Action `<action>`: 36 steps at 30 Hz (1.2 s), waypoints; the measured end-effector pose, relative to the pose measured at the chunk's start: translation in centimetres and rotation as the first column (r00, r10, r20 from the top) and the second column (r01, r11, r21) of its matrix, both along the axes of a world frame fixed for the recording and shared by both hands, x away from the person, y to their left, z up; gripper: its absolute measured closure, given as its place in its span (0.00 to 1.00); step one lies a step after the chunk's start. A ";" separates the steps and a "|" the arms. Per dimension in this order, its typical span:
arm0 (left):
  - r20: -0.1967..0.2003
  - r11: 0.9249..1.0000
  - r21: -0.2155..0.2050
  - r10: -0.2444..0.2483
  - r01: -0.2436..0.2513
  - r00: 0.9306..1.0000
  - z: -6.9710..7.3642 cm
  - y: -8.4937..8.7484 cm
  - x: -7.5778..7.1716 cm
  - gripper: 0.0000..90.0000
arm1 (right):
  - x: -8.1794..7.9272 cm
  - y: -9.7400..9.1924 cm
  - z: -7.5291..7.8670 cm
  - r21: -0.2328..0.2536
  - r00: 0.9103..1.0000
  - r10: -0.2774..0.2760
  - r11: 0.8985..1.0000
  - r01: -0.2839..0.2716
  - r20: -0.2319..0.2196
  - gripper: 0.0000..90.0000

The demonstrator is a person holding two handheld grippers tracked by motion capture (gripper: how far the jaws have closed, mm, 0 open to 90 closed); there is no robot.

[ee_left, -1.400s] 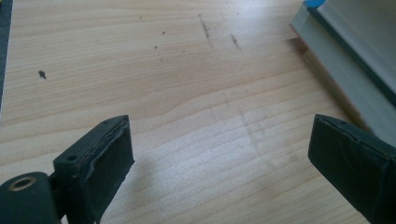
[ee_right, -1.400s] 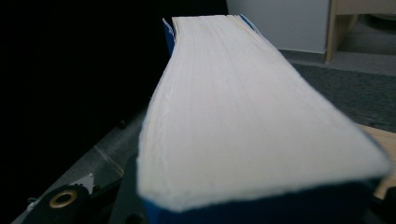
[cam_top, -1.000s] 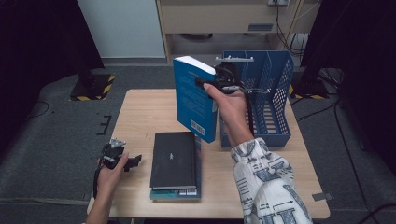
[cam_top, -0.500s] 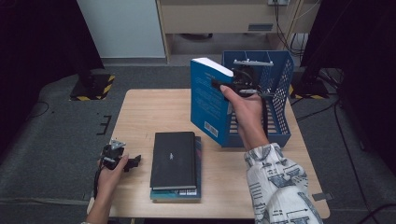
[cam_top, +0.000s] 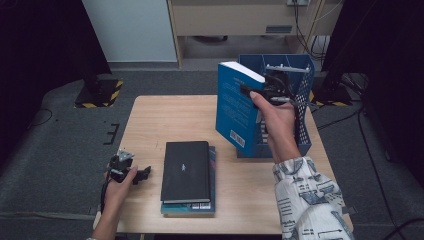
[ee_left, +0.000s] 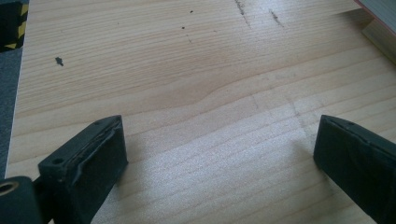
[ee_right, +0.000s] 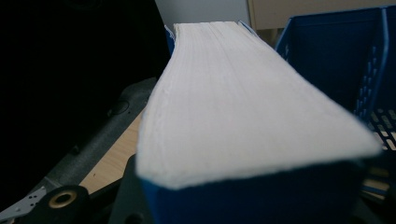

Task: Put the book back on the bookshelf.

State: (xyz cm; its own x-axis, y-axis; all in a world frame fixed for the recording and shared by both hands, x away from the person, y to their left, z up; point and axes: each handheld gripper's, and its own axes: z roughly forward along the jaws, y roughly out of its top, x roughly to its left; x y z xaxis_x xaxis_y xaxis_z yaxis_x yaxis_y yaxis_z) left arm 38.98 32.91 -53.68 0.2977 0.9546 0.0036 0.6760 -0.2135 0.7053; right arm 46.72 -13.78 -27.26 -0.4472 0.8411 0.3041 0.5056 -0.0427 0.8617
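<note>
The right gripper [cam_top: 255,93] clamps the blue book [cam_top: 235,107] upright in the air at the rack's [cam_top: 300,100] front edge — filing is under way; next, lower it between the dividers. The left gripper [cam_top: 131,172] rests spread, empty, on the table [cam_top: 150,120] — near the stack [cam_top: 187,177]

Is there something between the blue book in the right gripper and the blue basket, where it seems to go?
Nothing visible stands between them. The blue book, clamped in the right gripper, hangs upright at the open side of the blue basket; the compartments beside it look empty.
</note>
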 end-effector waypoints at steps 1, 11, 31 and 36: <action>0.001 1.000 -0.002 0.000 0.000 1.000 0.0 0.0 0.0 0.02 | 0.0 -0.1 0.0 -0.001 1.000 -0.004 1.000 0.004 -0.001 0.67; -0.001 1.000 0.000 -0.003 0.003 1.000 0.0 0.0 0.0 0.02 | -0.5 -1.8 0.4 -0.002 0.999 -0.037 0.999 0.037 0.002 0.67; -0.002 1.000 0.000 -0.007 0.007 1.000 0.0 0.0 0.0 0.01 | -0.4 -5.2 0.7 -0.023 0.993 -0.121 0.992 0.121 0.000 0.67; -0.002 1.000 0.000 -0.007 0.007 1.000 0.0 0.0 0.0 0.01 | 0.0 -5.5 0.5 -0.031 0.988 -0.152 0.988 0.152 0.003 0.67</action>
State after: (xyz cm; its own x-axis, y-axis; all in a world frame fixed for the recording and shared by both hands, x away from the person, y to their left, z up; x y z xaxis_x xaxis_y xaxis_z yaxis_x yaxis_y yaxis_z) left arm 38.94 32.87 -53.68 0.3042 0.9526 0.0028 0.6760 -0.2179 0.7039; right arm 46.75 -19.28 -26.74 -0.3138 0.9083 0.2767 0.4946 -0.0924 0.8642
